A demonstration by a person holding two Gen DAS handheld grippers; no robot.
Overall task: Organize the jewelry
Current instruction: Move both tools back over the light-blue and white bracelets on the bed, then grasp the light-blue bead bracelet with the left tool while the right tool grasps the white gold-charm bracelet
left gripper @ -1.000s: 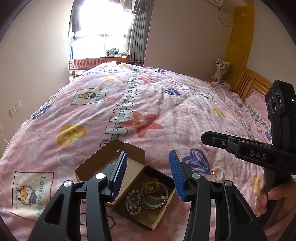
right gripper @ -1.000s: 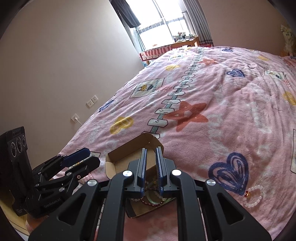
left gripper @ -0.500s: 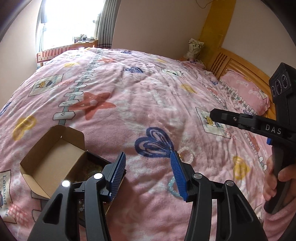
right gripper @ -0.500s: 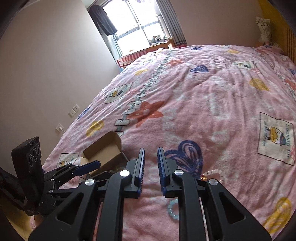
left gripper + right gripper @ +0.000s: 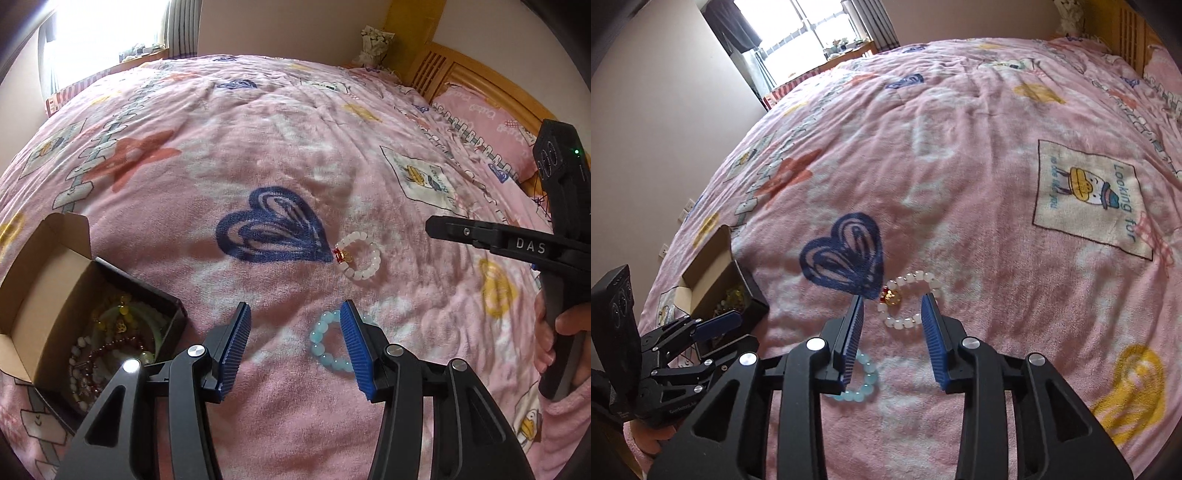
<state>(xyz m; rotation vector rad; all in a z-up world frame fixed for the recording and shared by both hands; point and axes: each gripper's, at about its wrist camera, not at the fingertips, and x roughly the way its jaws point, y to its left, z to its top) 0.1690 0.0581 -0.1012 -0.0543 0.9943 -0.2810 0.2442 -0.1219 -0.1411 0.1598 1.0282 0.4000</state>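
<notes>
A white bead bracelet (image 5: 360, 256) with a gold and red charm lies on the pink bedspread by a blue heart print; it also shows in the right wrist view (image 5: 908, 301). A pale blue bead bracelet (image 5: 328, 343) lies nearer, partly behind my left gripper's right finger; it also shows in the right wrist view (image 5: 862, 384). An open cardboard box (image 5: 48, 295) at the left holds several bracelets; it also shows in the right wrist view (image 5: 720, 291). My left gripper (image 5: 295, 347) is open and empty above the blanket. My right gripper (image 5: 892, 332) is open and empty, its jaws either side of the white bracelet.
The pink patterned bedspread (image 5: 258, 147) covers the whole bed. A wooden headboard (image 5: 461, 74) and pink pillow (image 5: 487, 122) are at the far right. A window and desk (image 5: 831, 48) stand beyond the bed's far end.
Both grippers have swung right, away from the box and toward the two loose bracelets. My right gripper has opened from nearly shut. The left stays open.
</notes>
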